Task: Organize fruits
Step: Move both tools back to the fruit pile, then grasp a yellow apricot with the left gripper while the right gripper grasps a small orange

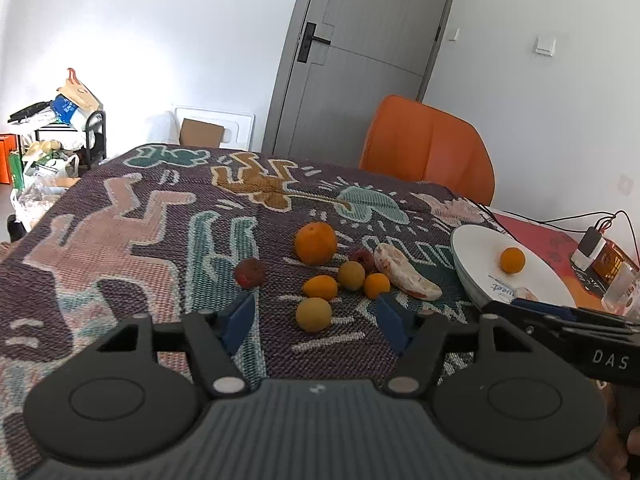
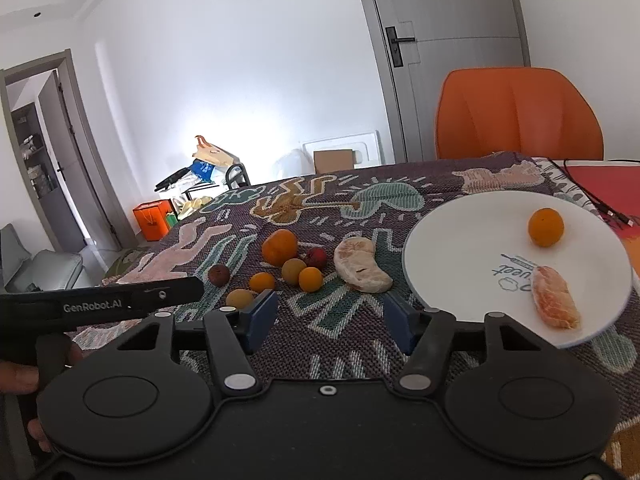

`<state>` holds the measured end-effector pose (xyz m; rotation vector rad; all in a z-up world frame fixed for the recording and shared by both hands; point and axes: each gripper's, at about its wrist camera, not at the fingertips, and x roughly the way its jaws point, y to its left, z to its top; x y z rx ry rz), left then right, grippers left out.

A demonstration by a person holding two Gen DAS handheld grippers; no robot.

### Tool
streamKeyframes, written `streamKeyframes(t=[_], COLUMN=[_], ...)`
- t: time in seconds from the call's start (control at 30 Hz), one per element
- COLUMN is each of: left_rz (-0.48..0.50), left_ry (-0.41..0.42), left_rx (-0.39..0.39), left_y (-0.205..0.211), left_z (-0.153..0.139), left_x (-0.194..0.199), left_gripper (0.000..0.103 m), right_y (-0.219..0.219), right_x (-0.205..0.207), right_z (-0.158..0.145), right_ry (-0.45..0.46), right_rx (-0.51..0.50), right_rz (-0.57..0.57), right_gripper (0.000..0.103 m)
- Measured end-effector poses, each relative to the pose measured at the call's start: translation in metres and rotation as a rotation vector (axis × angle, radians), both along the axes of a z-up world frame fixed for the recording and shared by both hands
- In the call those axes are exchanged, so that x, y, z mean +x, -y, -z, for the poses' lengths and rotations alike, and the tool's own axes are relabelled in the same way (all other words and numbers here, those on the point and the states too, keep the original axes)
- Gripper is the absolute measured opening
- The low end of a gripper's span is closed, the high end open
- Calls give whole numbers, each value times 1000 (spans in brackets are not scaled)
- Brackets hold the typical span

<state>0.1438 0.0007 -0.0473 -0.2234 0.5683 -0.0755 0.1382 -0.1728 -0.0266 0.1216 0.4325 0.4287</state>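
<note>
Both jaws stand spread wide, gripping nothing. The left gripper [image 1: 316, 320] hovers just short of a small yellow round fruit [image 1: 313, 314] lying in the fruit cluster mid-desk; the right gripper [image 2: 332, 318] hangs over bare patterned woven cloth [image 2: 348, 344]. Beside it, the white round plate [image 2: 460, 236] near the desk's right edge carries a small orange citrus [image 2: 545, 227] and a peeled pomelo segment [image 2: 556, 303]

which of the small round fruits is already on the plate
The small orange citrus alone sits on the white plate, beside a peeled pomelo segment. Every other round fruit lies on the patterned tablecloth.
</note>
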Motion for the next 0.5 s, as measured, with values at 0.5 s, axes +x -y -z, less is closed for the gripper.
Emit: streamKeyframes(t=[0.5], left_rz=[1], left_ry=[-80], left_rx=[-35], left_y=[3], left_z=[28], left_x=[39], left_gripper=[27], right_y=[-24], right_x=[41], right_z=[10], right_ry=[-50], right_rx=[-25], right_rz=[-52], right_gripper=[45])
